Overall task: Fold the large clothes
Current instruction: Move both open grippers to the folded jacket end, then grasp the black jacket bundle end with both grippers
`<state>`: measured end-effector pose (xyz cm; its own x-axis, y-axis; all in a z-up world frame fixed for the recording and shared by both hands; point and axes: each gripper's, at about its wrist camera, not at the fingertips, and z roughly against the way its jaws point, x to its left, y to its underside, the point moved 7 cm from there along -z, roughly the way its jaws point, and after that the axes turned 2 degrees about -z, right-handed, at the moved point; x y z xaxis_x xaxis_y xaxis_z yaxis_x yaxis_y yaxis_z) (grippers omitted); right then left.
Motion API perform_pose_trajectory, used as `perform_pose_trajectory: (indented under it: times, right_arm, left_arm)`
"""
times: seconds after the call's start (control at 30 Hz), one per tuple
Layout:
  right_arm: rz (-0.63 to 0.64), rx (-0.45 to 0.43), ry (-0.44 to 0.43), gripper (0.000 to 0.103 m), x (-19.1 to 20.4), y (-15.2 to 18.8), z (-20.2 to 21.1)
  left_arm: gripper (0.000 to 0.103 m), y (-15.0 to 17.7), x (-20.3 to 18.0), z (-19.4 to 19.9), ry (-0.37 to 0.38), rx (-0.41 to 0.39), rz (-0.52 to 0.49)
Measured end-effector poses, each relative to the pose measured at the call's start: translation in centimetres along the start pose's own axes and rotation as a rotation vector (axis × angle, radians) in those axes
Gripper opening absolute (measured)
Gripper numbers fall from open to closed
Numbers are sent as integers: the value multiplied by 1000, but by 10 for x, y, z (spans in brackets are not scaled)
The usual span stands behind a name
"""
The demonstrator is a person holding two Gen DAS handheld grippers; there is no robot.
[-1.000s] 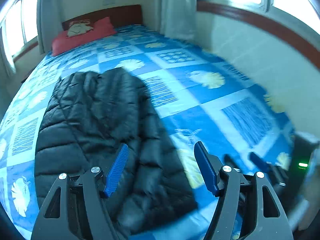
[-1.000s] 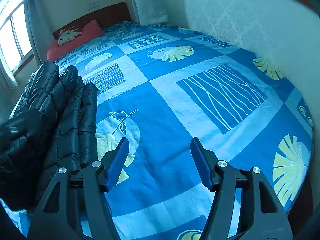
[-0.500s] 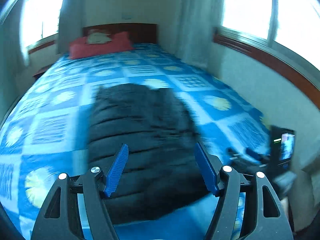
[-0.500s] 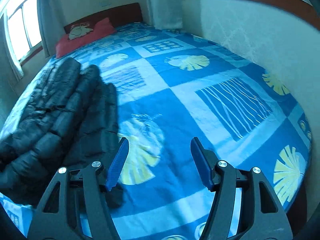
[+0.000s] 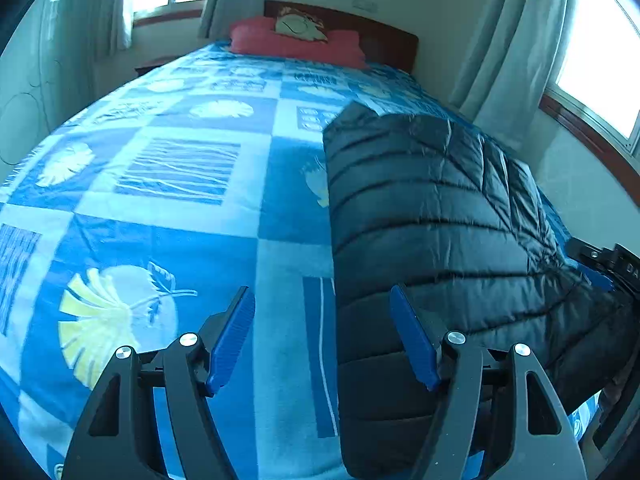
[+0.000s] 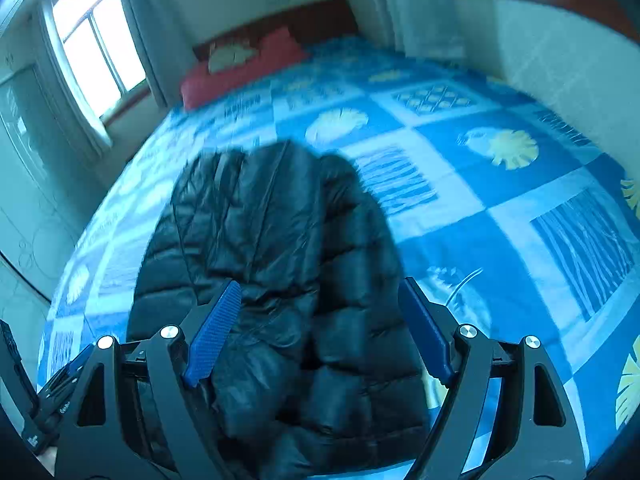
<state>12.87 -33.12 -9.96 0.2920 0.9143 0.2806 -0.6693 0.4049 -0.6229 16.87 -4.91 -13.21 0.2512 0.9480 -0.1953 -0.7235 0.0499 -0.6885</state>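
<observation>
**Black puffer jacket half-folded on patterned bed, both grippers free above it**

Here, a black quilted jacket lies on a blue patterned bedspread, already narrowed into a long strip, its side panels seemingly turned in over the middle. The left gripper hovers at the jacket's near left edge, jaws wide and empty, one pad over bare bedspread and the other over the quilting. The right gripper hangs above the near end, its jaws opening, with fabric showing below them but nothing pinched between the pads.

The next step is likely a fold across the length. It would go best with each gripper taking one near corner, biting through all layers, then lifting together and carrying the end evenly toward the far end, so the slippery padding does not slide apart.

The jacket's long axis runs from the near edge of the bed toward the red pillow and the headboard, roughly along the bed.
</observation>
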Motion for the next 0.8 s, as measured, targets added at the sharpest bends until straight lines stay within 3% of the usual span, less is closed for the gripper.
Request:
perform_pose_trajectory:
  times: [0.1,0.13,0.2,0.33,0.43,0.6,0.8]
  right_arm:
    - [-2,50,-9,80,4,12,-12]
    - [-18,75,-37,63,4,17,-17]
    - [-11,105,-51,42,5,23,-22]
    - [59,58,14,25,-1,19,-14]
    - [44,45,84,23,-27,12,-15]
    - [40,91,120,27,-57,30,-36]
    - [-82,92,23,43,-89,45,-64]
  left_arm:
    - [69,7,-6,-7,24,10,-8]
    - [69,8,-8,-8,28,7,-9]
    - [69,9,-10,-10,42,6,-9]
    - [69,3,-15,-6,71,3,-24]
    - [69,-2,-21,-3,100,-4,-19]
    - [69,5,-51,-21,163,48,-39]
    - [73,23,-71,-65,104,120,-121]
